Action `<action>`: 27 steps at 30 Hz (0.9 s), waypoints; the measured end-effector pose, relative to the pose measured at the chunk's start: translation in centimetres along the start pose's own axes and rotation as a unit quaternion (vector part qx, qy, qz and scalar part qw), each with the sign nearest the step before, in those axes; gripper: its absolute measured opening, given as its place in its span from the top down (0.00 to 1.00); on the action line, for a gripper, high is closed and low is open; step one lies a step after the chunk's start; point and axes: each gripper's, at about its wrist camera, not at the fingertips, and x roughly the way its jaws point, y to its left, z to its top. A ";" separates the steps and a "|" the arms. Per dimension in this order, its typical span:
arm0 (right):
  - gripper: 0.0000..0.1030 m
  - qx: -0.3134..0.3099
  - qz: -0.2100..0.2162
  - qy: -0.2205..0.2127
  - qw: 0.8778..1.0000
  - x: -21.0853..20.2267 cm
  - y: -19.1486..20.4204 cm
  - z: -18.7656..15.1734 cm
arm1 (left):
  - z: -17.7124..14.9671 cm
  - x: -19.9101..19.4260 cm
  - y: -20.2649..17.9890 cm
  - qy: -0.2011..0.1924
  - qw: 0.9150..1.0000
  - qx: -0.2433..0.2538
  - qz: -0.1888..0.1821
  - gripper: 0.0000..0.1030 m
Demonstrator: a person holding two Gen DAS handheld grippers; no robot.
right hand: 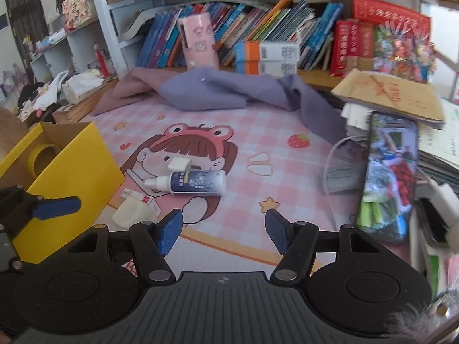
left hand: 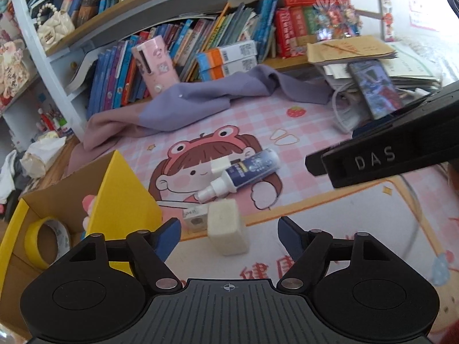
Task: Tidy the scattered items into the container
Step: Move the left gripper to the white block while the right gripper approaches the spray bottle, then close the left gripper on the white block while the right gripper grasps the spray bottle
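Observation:
A yellow cardboard box (left hand: 126, 200) stands at the left of the pink cartoon mat; it also shows in the right wrist view (right hand: 74, 169). A yellow tape roll (left hand: 46, 240) lies inside it. A blue-and-white spray bottle (left hand: 243, 172) lies on the mat, with a cream block (left hand: 226, 230) and a small white carton (left hand: 195, 219) just in front. My left gripper (left hand: 229, 233) is open, empty, its fingers either side of the cream block. My right gripper (right hand: 223, 229) is open and empty, short of the bottle (right hand: 195, 185).
A purple cloth (left hand: 200, 100) lies crumpled at the back before a bookshelf (left hand: 200, 43). A pink cylinder (left hand: 156, 66) stands there. A phone (right hand: 390, 177), cables and stacked papers (right hand: 390, 97) fill the right side. The right gripper's body (left hand: 396, 154) reaches in over the mat.

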 end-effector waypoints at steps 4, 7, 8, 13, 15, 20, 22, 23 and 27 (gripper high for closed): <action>0.39 -0.043 0.010 0.015 0.999 1.6 0.1 0.8 | 0.2 1.7 0.1 0.020 1.000 -0.022 0.004 0.32; 0.38 -0.065 0.019 0.022 0.997 2.6 0.1 1.4 | 0.1 3.2 0.1 0.041 0.999 -0.031 0.010 0.39; 0.37 -0.075 0.025 0.027 0.996 3.1 0.1 1.6 | 0.2 3.6 0.2 0.047 0.998 -0.037 0.009 0.40; 0.34 -0.172 0.040 0.039 0.984 5.4 0.9 2.9 | 0.5 4.9 0.7 0.058 0.996 -0.061 0.012 0.43; 0.34 -0.210 0.039 0.044 0.976 6.4 1.2 3.4 | 0.6 5.3 0.7 0.061 0.996 -0.063 0.012 0.43; 0.35 -0.291 0.072 0.054 0.952 8.4 1.7 4.5 | 0.8 5.8 0.7 0.068 0.995 -0.074 0.008 0.50; 0.36 -0.325 0.084 0.056 0.940 9.3 2.2 4.8 | 0.8 6.1 0.8 0.073 0.994 -0.079 0.006 0.51; 0.37 -0.339 0.089 0.057 0.935 9.7 2.4 4.9 | 0.8 6.2 0.9 0.075 0.994 -0.081 0.006 0.51; 0.45 -0.374 0.106 0.071 0.919 11.7 3.0 5.1 | 0.8 6.7 1.2 0.080 0.993 -0.089 0.005 0.59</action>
